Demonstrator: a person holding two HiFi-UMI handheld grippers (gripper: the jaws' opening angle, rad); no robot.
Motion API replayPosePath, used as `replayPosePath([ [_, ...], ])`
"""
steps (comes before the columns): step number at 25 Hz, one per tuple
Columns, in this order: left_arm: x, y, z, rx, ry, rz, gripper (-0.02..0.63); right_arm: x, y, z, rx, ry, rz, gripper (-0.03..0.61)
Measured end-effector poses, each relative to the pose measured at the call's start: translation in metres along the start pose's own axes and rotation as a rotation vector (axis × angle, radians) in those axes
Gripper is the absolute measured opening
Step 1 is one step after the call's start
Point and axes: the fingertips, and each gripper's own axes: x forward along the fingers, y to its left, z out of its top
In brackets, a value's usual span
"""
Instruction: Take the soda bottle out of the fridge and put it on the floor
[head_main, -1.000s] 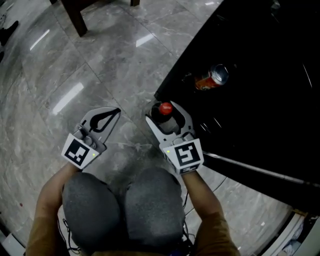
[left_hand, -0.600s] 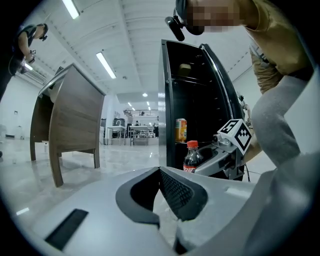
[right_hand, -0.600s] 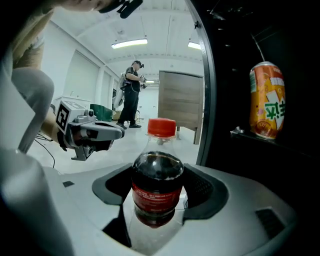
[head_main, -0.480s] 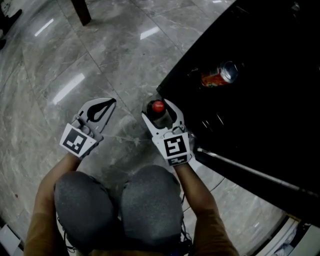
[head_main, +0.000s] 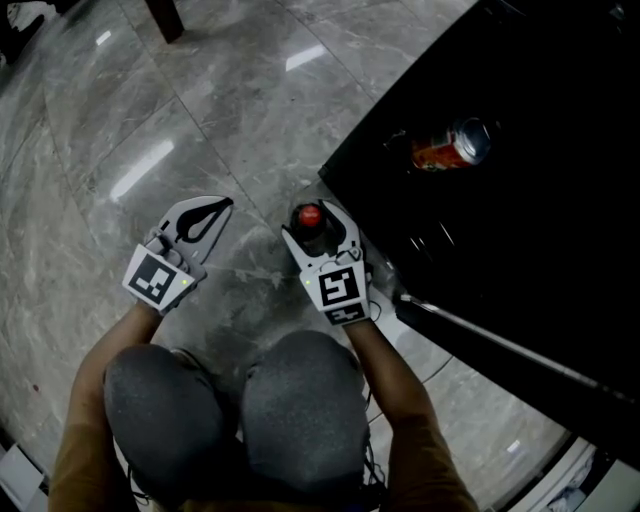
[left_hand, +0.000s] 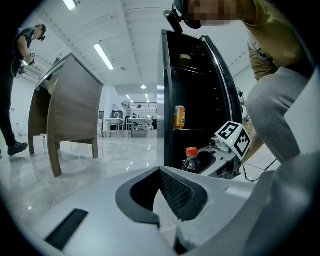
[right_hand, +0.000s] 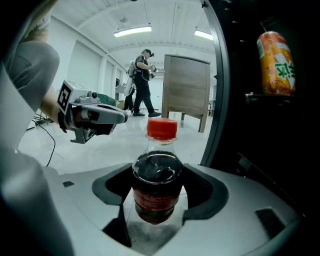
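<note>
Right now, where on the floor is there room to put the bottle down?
Bare floor lies ahead of the left gripper, left of the fridge. It is tight where the right gripper holds the soda bottle, between fridge and knees.

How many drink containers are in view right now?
2. A soda bottle clamped in the right gripper just outside the fridge, and an orange can standing inside it. The dark interior may hide more.
</note>
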Motion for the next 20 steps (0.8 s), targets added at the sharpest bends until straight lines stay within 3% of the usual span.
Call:
replayPosePath([
  [15, -0.003, -0.003, -0.017, -0.013, 0.041, -0.018, 0.002, 0.031, 0.013, -0.047, -0.001, 0.115, 0.011, 0.301],
  [20, -0.005, -0.001, -0.022, -0.012, 0.061, -0.013, 0.002, 0.033, 0.015, -0.048, -0.010, 0.102, 0.015, 0.301],
])
